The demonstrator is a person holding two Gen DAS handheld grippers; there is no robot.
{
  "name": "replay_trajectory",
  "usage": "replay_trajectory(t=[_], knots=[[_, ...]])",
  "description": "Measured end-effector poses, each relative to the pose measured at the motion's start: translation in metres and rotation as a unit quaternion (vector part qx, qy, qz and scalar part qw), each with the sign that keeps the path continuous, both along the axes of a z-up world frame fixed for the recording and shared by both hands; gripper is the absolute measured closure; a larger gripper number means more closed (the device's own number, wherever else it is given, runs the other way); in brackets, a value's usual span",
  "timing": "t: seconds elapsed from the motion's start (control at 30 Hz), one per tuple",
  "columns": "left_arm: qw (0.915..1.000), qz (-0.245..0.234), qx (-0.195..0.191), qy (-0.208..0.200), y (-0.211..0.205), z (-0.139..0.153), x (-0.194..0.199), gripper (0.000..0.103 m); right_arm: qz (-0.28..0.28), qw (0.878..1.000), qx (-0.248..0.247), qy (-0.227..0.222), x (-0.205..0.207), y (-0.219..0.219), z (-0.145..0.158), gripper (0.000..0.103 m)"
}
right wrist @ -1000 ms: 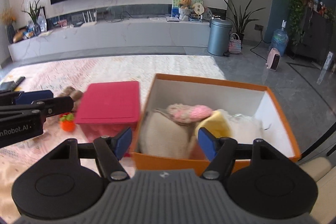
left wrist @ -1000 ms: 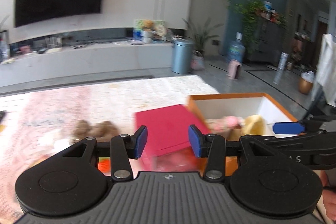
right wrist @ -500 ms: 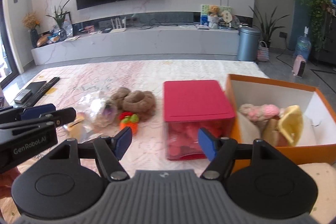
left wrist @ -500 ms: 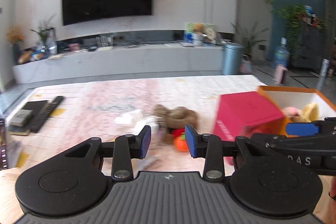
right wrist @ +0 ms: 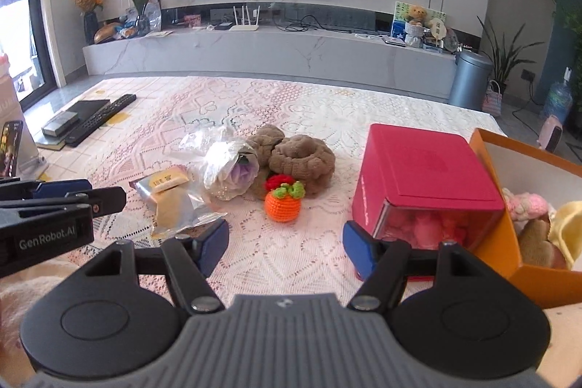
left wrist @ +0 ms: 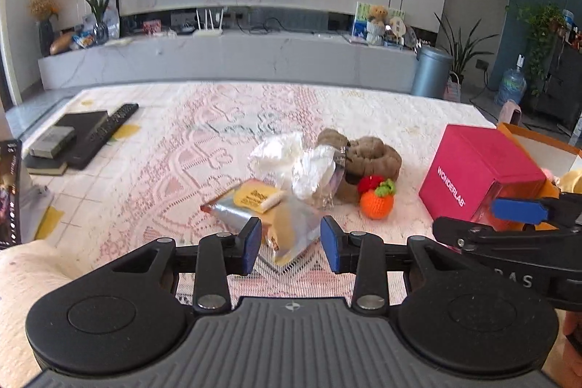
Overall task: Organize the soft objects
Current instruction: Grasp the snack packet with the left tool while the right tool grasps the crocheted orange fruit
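- The left tongs are hanging partly open over the table, gripping nothing; a foil packet is lying just beyond the gap, at 12 o'clock from the tips.
- The right tongs are standing wide open and empty, with bare lace cloth between the pads.
- The soft things are sitting in a heap at mid-table: a brown plush, a knitted orange touching its front, and a bagged flower at its 9 o'clock.
- The orange box, at 3 o'clock from the heap, is already holding some soft toys.
- Risk: the heap is packed tight, so closing on one piece is likely dragging its neighbour or the crinkly bag along.
- Risk: the lace is looking snag-prone; a low tip could be catching it and pulling everything.
- Risk: the red box is standing between heap and orange box, so a low carry could be knocking it.
- Room: the near strip of cloth is lying free; the left tongs are crowding the right view at 9 o'clock.
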State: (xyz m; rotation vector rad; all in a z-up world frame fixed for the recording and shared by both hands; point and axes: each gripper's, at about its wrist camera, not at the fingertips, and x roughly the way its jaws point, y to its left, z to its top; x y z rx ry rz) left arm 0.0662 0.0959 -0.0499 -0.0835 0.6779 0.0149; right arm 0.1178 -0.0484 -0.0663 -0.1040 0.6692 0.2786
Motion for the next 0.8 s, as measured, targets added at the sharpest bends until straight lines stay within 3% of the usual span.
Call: replay_trajectory(t=[0.23, 0.4, 0.53, 0.63, 0.8], knots=[[0.9997, 0.009, -0.01, 0.02, 0.01, -0.009, 0.019, 0.06, 0.022, 1.0, -0.018, 0.011, 0.025, 0.018, -0.016, 0.04], [0.9983, 0.031, -0.03, 0.04, 0.02, -0.016, 0.038, 0.053, 0.033, 0.999, -0.026, 0.008, 0.049, 0.031, -0.026, 0.041], [0.9944, 0.058, -0.069, 0.056, 0.028, -0.027, 0.054, 0.037, 0.035, 0.999, -0.03, 0.018, 0.07, 0.039, -0.039, 0.041], [0.9894, 0.079, -0.104, 0.062, 0.034, -0.034, 0.063, 0.035, 0.036, 0.998, -0.029, 0.03, 0.084, 0.042, -0.049, 0.041], [0.9858, 0.096, -0.113, 0.079, 0.032, -0.049, 0.076, 0.033, 0.02, 0.999, -0.023, 0.038, 0.106, 0.04, -0.061, 0.034]])
